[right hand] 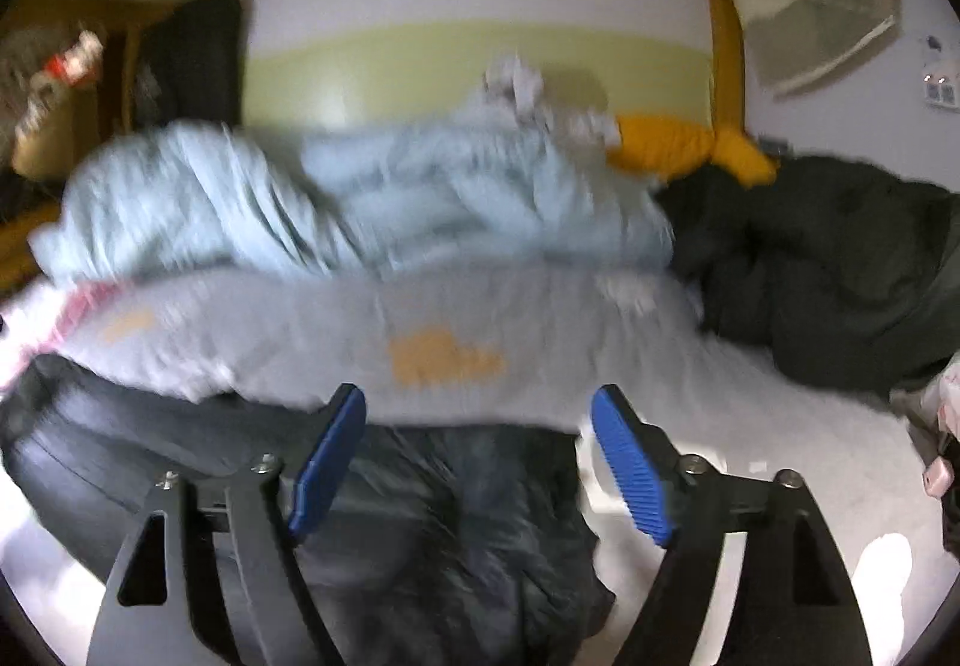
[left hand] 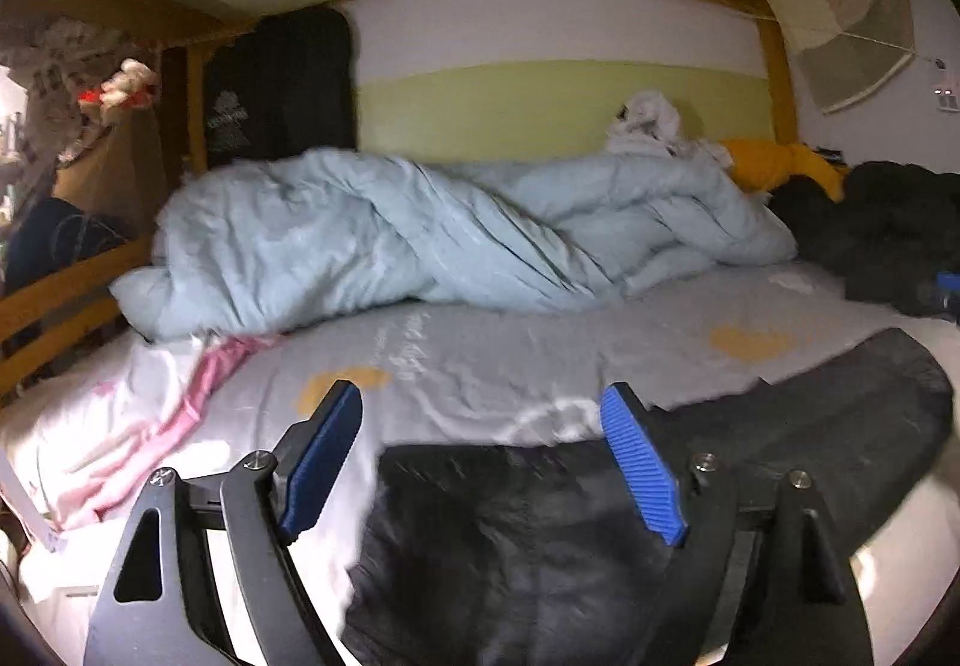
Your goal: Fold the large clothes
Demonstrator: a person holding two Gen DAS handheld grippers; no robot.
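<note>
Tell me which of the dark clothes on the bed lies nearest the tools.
The flat black garment at the front edge, right under both open tools. The other dark heap sits far back on the right, beside the blue quilt.

Ribbed blue pads sit on matt black plastic arms with metal screws. Dark garment is matt cloth; light-blue duvet soft, crumpled; bed frame varnished wood.

wooden bed frame | green-white wall | dim light
</note>
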